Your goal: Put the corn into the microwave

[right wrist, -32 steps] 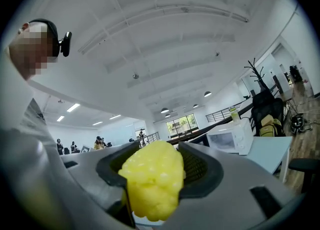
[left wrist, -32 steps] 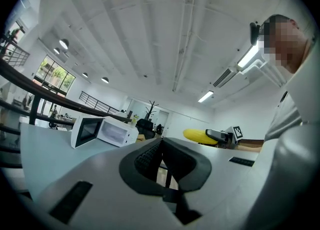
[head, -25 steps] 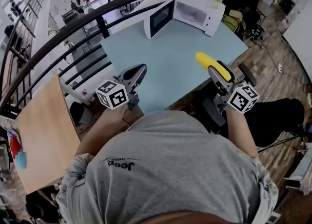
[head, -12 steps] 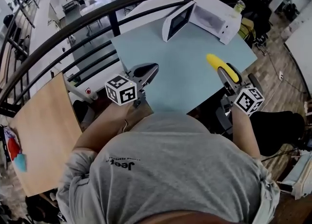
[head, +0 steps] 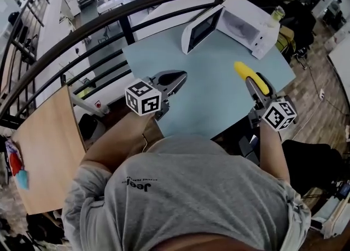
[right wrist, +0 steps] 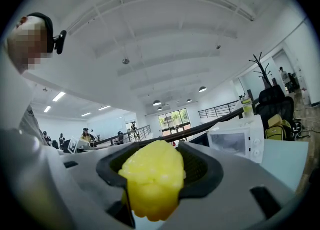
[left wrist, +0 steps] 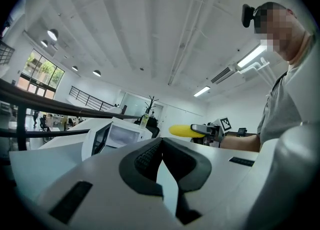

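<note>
Corn (head: 244, 71) clamped in right claw (head: 256, 85); shirt (head: 186, 200) reads "Jeep" (upside down).

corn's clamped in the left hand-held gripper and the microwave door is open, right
Wrong gripper: the corn is clamped in the right hand-held gripper, not the left hand-held gripper, whose jaws are shut on nothing. The right gripper view shows it. The microwave door is open, as you say.

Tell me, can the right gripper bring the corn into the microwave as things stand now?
Probably yes. The microwave has its door swung open, the right gripper holds the corn, and only bare table lies between them.
</note>
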Available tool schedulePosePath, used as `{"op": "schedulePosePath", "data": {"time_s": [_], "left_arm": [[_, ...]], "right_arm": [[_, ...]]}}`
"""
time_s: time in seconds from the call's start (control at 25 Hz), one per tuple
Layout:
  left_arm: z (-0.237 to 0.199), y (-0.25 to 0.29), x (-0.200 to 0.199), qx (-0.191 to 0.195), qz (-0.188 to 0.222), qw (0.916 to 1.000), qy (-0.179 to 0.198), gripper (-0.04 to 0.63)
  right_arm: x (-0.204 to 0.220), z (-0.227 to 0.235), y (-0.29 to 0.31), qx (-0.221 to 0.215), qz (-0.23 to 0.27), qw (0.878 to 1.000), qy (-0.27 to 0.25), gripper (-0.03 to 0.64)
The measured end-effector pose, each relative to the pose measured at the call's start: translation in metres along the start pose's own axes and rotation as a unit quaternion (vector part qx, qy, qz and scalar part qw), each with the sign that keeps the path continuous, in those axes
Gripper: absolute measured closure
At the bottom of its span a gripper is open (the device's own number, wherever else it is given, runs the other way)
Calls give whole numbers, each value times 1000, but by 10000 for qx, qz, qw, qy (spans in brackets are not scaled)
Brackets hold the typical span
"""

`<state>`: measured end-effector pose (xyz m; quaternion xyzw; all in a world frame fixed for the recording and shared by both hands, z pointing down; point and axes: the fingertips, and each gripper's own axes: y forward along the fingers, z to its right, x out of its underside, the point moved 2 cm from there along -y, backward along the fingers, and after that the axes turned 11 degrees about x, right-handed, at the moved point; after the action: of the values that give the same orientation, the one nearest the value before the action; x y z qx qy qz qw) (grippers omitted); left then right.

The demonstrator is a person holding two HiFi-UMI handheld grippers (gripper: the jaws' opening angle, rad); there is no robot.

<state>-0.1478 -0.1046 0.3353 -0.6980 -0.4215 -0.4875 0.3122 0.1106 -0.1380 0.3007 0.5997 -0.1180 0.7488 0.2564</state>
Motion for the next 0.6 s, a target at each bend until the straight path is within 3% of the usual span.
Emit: {"op": "schedulePosePath", "data": {"time_s": [0.2,0.36,0.6], "left_arm": [[-31,73,1,-41,-123,9999,-49,577],[-55,107,-3,1,-234,9995,-190,577],[-111,165,12,105,-448,9986,-246,577]], "right_arm": [[-2,70,34,-90,60,9999,-23,364],[-7,93,66,-39,78,9999,90,365],[20,139,125,130,32,9998,174,365]]}}
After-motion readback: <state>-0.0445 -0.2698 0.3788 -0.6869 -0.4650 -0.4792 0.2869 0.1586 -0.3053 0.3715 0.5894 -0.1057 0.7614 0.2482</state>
